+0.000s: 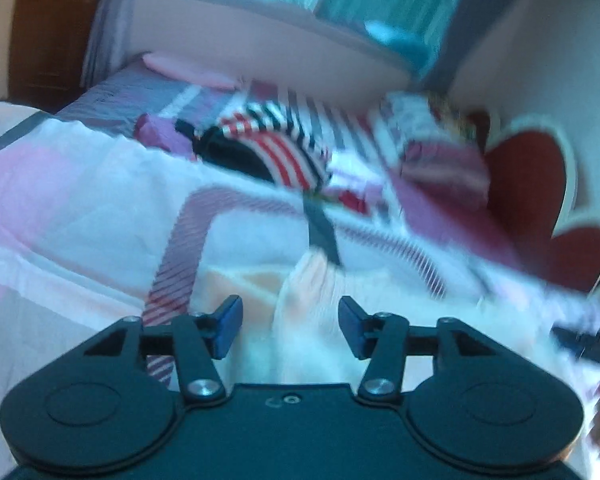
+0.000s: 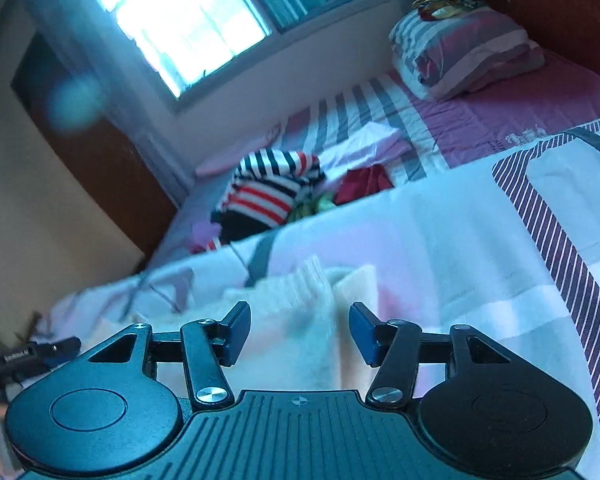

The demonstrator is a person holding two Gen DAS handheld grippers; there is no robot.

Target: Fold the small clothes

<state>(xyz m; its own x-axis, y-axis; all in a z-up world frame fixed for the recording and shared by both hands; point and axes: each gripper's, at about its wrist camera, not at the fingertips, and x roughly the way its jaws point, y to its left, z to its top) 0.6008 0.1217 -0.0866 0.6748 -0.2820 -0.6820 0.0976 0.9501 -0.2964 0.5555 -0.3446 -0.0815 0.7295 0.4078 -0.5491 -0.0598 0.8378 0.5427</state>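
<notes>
Cream-white small knit garment [image 2: 300, 312] lies on the bed straight ahead of both tools, its near edge running under and between the spread blue pads of the right tool [image 2: 299, 334], which pinches nothing. From the left wrist view the same garment [image 1: 300, 300] sits just beyond the left tool [image 1: 291, 328], whose pads also stand wide apart and bare; whether either tool touches the cloth cannot be told through the blur. The garment looks pale, soft and ribbed, rumpled into a raised fold with a faint peach tint. It rests on a white and pink quilt with maroon striped bands [image 2: 480, 240]. Farther back lies a heap of red, white and navy striped clothes [image 2: 272, 188], near a purple striped pillow [image 2: 472, 56] by the dark red headboard [image 1: 524, 184]. A bright window [image 2: 180, 20] lights the far wall.
</notes>
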